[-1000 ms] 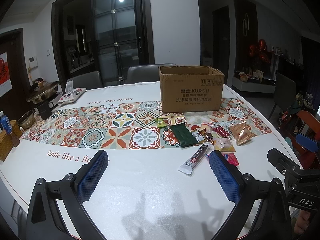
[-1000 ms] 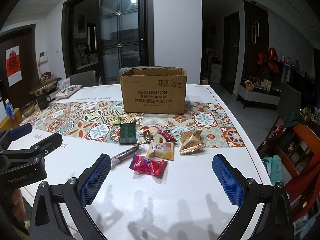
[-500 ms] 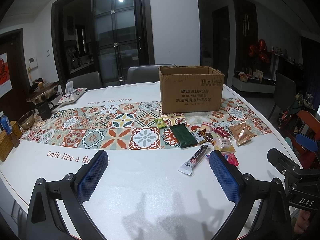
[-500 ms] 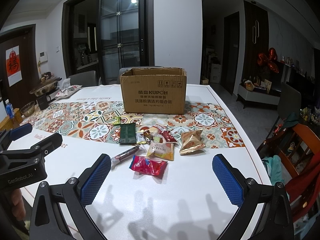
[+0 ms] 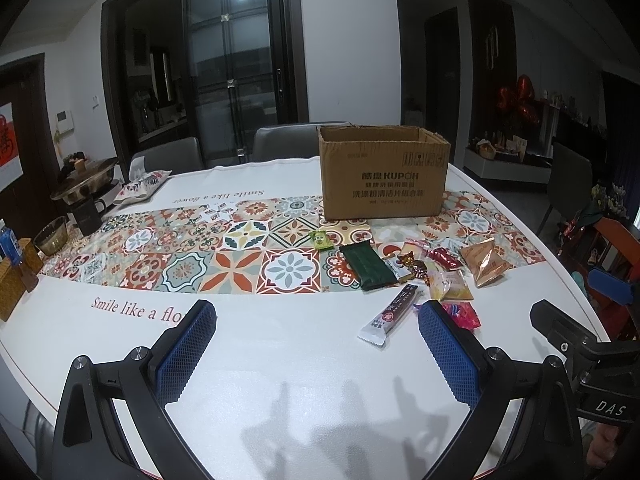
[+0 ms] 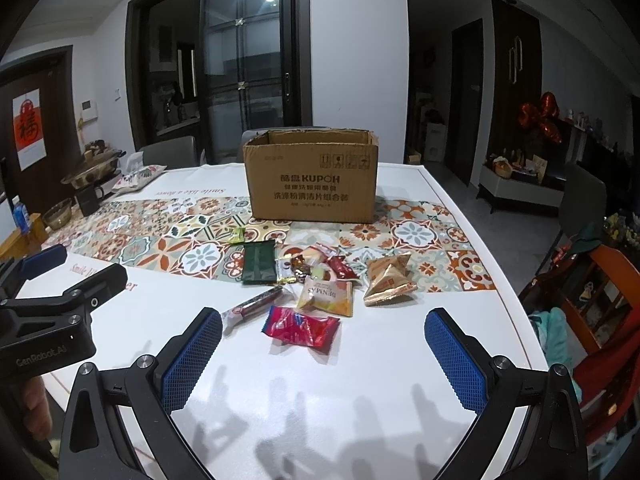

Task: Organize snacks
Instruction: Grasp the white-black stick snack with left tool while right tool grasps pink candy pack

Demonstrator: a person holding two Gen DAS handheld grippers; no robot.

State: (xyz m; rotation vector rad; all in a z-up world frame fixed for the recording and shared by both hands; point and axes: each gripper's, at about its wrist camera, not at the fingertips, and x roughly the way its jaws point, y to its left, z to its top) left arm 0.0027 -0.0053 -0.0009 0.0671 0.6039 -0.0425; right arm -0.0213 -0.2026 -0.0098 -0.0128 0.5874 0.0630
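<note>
An open cardboard box (image 6: 314, 178) stands on the patterned runner; it also shows in the left wrist view (image 5: 384, 178). Several snack packets lie in front of it: a dark green pack (image 6: 259, 262), a gold pyramid bag (image 6: 388, 284), a yellow pouch (image 6: 327, 298), a red packet (image 6: 300, 330) and a long stick bar (image 5: 390, 314). My right gripper (image 6: 324, 340) is open and empty above the table, just short of the red packet. My left gripper (image 5: 316, 328) is open and empty to the left of the pile.
A white table (image 5: 260, 344) carries a tiled runner (image 5: 200, 248). A hot pot (image 5: 84, 184), glass bowl (image 5: 50, 234) and wicker basket (image 5: 12, 284) sit at the far left. Grey chairs (image 5: 288, 140) stand behind. An orange chair (image 6: 600, 288) is at the right.
</note>
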